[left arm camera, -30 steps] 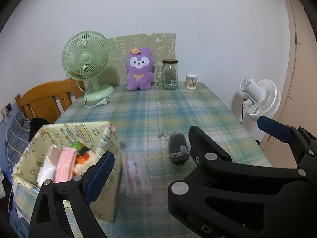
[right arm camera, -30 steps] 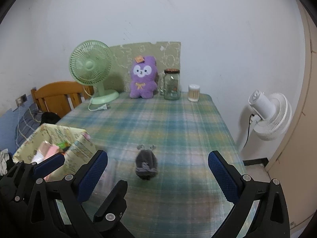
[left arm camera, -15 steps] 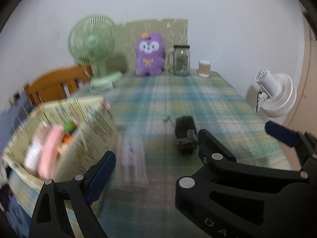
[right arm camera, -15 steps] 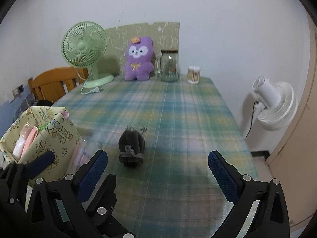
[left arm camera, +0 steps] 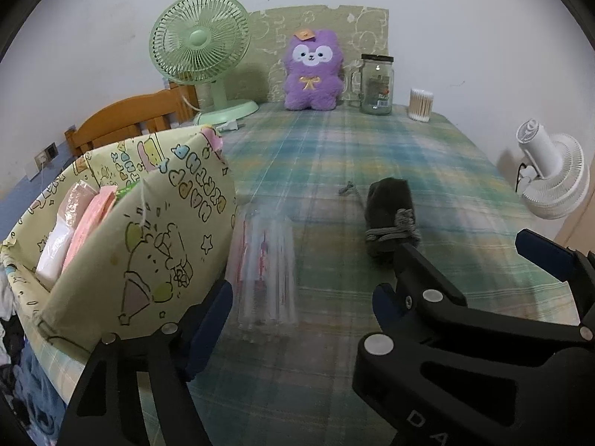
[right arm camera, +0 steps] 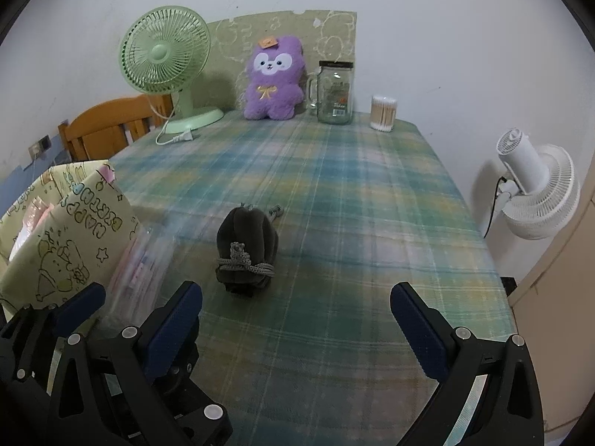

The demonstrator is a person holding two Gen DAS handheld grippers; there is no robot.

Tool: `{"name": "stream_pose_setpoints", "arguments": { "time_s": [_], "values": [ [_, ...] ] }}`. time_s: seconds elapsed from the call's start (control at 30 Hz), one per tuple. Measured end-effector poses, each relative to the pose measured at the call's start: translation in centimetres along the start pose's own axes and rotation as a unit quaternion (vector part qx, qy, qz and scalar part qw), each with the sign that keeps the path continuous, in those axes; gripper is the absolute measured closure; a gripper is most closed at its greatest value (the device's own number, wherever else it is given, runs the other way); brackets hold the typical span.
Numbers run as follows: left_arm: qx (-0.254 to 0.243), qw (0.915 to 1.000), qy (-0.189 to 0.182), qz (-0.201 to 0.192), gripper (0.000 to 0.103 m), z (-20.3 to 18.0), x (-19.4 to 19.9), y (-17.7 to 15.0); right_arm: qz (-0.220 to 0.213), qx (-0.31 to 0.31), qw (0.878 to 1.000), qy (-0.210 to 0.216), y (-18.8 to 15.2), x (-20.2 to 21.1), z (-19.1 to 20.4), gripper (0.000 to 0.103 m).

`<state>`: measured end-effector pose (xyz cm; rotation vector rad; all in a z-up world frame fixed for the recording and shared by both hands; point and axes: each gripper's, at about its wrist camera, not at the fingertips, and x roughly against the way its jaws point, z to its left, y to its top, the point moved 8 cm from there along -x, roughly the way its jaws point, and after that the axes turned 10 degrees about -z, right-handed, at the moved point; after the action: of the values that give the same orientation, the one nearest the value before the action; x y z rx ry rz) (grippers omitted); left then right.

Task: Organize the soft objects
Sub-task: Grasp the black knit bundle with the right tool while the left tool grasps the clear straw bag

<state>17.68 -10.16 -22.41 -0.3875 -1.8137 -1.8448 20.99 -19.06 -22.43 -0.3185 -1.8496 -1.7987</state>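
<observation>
One dark grey drawstring pouch point(right arm camera: 246, 251), cord-tied, lies on the table point(right arm camera: 353, 200); left tongs point(left arm camera: 301, 310), just narrowing, and right tongs point(right arm camera: 295, 310) gape empty.

Fans: two, one green desk fan point(right arm camera: 165, 50) on the table point(right arm camera: 334, 193) and one white fan point(right arm camera: 535, 193) beside it; plush toys: one, purple point(right arm camera: 273, 78); glass jars: one point(right arm camera: 334, 93); cotton swab containers: one point(right arm camera: 383, 113); dark drawstring pouches: one point(right arm camera: 247, 251); clear plastic packets: one point(left arm camera: 266, 271); patterned storage boxes: one point(left arm camera: 148, 260); wooden chairs: one point(right arm camera: 108, 126); tongs: two sets.
</observation>
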Motion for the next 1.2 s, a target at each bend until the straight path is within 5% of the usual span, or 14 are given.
{"name": "stream_pose_setpoints", "arguments": {
  "time_s": [0.4, 0.7, 0.8, 0.87, 1.2],
  "values": [
    [0.021, 0.9991, -0.015, 0.033, 0.044, 1.1, -2.1, -0.3, 0.022, 0.031, 0.999, 0.019, 0.0, -2.1, 1.5, 0.008],
    [0.019, 0.9984, -0.034, 0.041, 0.069, 1.6, -3.0, 0.6, 0.014, 0.04, 0.999, 0.022, 1.3, -3.4, 2.5, 0.015],
    [0.019, 0.9982, -0.037, 0.042, 0.072, 1.7, -3.4, 0.9, 0.022, 0.04, 0.999, 0.021, 1.5, -4.3, 2.8, 0.029],
    [0.02, 0.9982, -0.037, 0.043, 0.075, 1.7, -3.6, 1.0, 0.033, 0.039, 0.998, 0.023, 1.5, -5.0, 3.0, 0.049],
    [0.018, 0.9987, -0.018, 0.044, 0.078, 1.7, -3.7, 1.1, 0.065, -0.006, 0.996, 0.052, 0.4, -6.0, 3.1, 0.06]
  ]
}}
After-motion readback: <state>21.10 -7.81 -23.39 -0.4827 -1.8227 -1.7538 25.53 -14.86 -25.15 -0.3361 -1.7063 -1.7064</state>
